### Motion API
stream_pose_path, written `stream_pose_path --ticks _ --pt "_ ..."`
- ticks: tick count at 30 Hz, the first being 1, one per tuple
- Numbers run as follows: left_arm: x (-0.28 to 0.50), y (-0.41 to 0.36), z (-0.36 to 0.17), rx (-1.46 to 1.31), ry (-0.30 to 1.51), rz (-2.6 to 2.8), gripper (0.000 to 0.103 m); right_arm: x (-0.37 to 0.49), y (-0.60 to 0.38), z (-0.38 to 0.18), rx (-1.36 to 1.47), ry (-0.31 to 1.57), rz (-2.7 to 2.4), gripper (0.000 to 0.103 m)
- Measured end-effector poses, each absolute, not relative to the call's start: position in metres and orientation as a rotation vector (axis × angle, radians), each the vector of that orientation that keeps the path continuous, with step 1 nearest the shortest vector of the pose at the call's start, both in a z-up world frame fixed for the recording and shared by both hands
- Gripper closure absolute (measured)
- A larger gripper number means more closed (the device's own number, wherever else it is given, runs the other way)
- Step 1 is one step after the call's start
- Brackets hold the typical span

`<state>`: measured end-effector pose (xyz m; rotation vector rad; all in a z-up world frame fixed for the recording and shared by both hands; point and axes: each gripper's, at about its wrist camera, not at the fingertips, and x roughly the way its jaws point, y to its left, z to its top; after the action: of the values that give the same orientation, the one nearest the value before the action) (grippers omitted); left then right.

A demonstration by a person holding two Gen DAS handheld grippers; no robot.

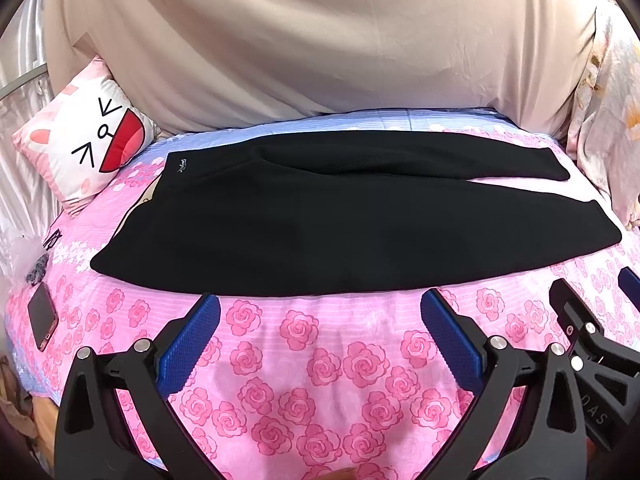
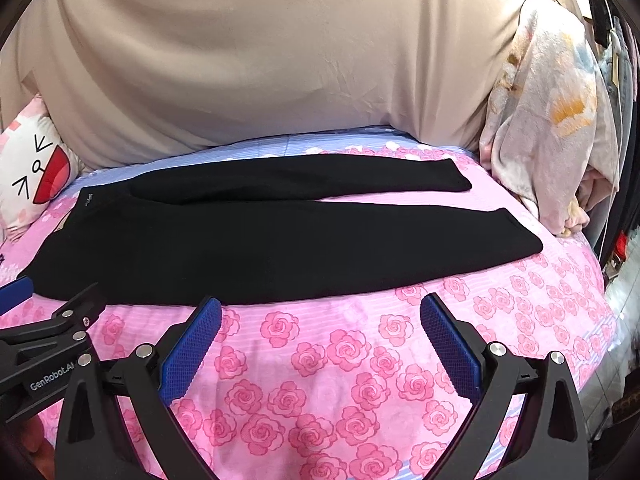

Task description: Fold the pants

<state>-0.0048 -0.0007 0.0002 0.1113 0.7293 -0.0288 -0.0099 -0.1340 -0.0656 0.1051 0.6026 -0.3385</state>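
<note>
The black pants lie flat on the bed, spread across its pink rose-print sheet with the waistband toward the cartoon cat pillow and the two legs reaching away from it, the far leg slightly parted from the near one at the cuffs. The left gripper hovers above bare sheet just short of the pants' near edge, its blue-padded fingers spread wide and holding nothing. The right gripper hovers beside it, on the side away from the pillow, likewise spread and touching nothing. A phone lies on the sheet below the pillow, apart from the pants.
</note>
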Motion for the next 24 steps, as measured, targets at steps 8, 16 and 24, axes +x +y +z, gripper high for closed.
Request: stream_pose_path --ticks 8,16,24 --pt "-0.0031 0.0006 -0.002 0.112 0.736 -0.021 0.005 -0.0059 -0.1317 -0.0659 0.103 0.604 -0.328 0.005" --pt "-0.0022 0.0035 -0.0039 0.109 0.737 -0.016 0.005 -0.0049 -0.1288 -0.0675 0.087 0.609 -0.318 0.005" --pt "-0.0016 0.0027 -0.0043 0.114 0.735 -0.016 0.005 -0.0037 -0.1298 -0.0675 0.094 0.613 -0.318 0.005"
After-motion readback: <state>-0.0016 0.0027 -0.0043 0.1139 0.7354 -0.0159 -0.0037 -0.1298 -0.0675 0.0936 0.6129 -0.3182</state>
